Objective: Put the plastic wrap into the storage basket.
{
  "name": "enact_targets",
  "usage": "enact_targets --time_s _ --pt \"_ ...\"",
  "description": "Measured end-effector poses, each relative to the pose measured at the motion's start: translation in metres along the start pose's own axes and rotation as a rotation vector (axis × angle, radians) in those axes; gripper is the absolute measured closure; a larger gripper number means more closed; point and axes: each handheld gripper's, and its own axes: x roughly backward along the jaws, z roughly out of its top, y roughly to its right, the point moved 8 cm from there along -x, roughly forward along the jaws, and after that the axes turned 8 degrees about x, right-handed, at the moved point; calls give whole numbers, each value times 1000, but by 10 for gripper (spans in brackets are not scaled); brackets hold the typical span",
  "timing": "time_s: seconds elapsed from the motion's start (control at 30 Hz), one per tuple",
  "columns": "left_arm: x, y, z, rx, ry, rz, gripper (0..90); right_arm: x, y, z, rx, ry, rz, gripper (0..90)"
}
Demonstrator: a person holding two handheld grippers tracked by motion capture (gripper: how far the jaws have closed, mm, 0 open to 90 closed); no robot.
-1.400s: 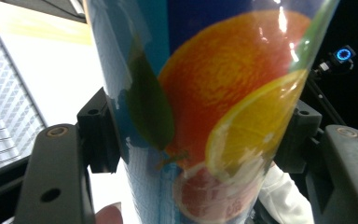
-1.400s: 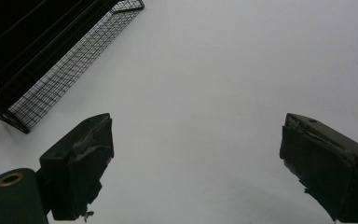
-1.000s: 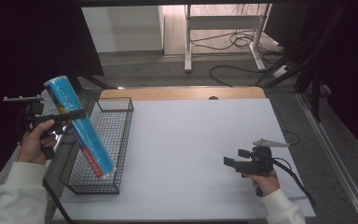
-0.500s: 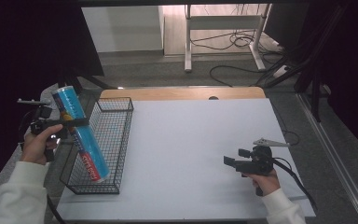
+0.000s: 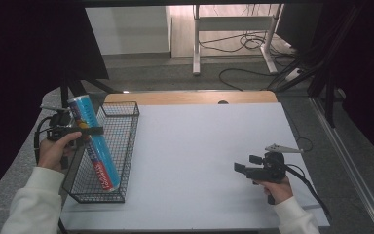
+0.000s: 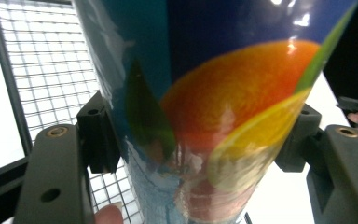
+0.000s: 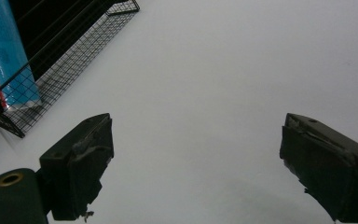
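We see the left gripper [image 5: 85, 130] at the left edge of the white surface [image 5: 209, 161], held by the person's left hand [image 5: 53, 152] just outside the black wire basket [image 5: 121, 146]. Its jaws are closed around a tall blue tube-shaped can [image 5: 93, 144], clamping it about a third of the way down from its top. The can leans: its silver-rimmed top tilts out to the left and away, above the basket's rim, while its lower end, with a red band of lettering, sits down inside the basket near the corner closest to the person. We cannot tell for sure whether that end rests on the basket's mesh floor.

In the left gripper view, the can [image 6: 223, 107] stands between the two jaws, pressed on both sides, and we make out an orange fruit, a yellow-green slice and a dark leaf printed on its glossy blue wall. The basket's mesh [image 6: 46, 70] lies behind it.

The right gripper [image 5: 246, 170] is held low over the surface's right part, well apart from the basket, in the person's right hand [image 5: 275, 187]. In its own view the right gripper [image 7: 196, 172] has its jaws spread wide with nothing between them, over bare white surface, and the basket [image 7: 70, 56] with the can [image 7: 7, 51] shows at the upper left.
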Motion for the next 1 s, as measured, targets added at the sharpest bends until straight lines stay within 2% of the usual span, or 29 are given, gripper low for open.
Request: enact_targets --time_s 0.13,0.47,0.8,1.0 --pt "-12 -1 6 34 13 49 318 0 0 0 2 -1 -2 100" --pt "-37 -6 15 79 30 117 316 -2 1 -1 0 -7 -3 100" --pt "-66 -6 19 77 17 188 313 -1 2 -1 1 -6 -6 100" --pt "-80 -13 20 83 9 252 299 -1 2 0 -1 -3 -7 100"
